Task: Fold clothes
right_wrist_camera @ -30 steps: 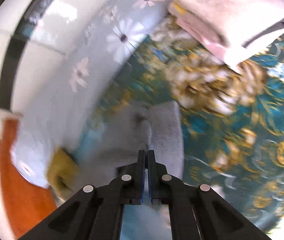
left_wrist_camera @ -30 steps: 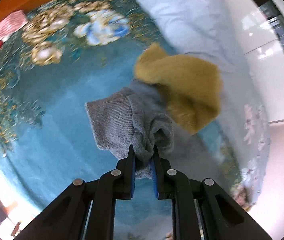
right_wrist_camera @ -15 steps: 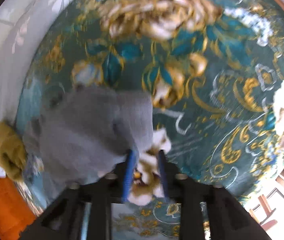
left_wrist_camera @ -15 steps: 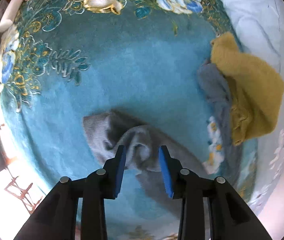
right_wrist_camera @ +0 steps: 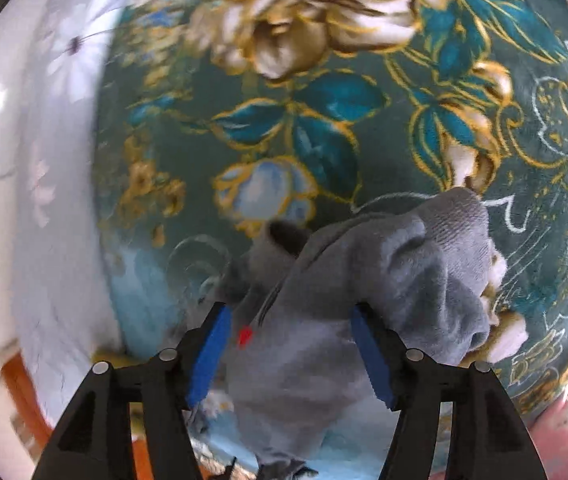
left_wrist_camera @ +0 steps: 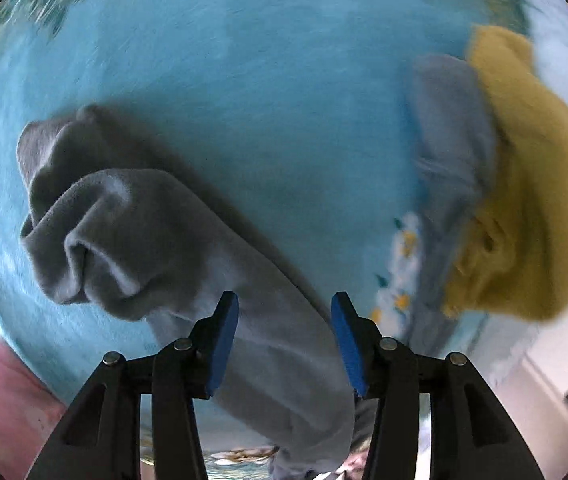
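Note:
A grey knit garment (left_wrist_camera: 156, 236) lies crumpled on the teal flowered blanket (left_wrist_camera: 284, 80). My left gripper (left_wrist_camera: 284, 312) hovers low over it, its jaws opening, with grey cloth lying between the blue pads (left_wrist_camera: 224, 336) but not pinched. In the right wrist view the same grey garment (right_wrist_camera: 384, 280), with a small red tag (right_wrist_camera: 245, 335), is bunched under my right gripper (right_wrist_camera: 290, 330). Those jaws are opening too, and the cloth sits loose between them.
A mustard yellow garment (left_wrist_camera: 532, 184) lies over a pale grey-blue one (left_wrist_camera: 452, 132) at the right of the left wrist view. A light blue daisy-print sheet (right_wrist_camera: 64, 160) borders the blanket (right_wrist_camera: 324, 120). Pink cloth (left_wrist_camera: 0, 392) shows at the lower left, orange floor (right_wrist_camera: 24, 392) beyond the bed edge.
Both grippers went from shut on the grey garment to open, dropping it onto the blanket. Both have sunk closer to the bed and rolled, so the yellow garment shifted right in the left view.

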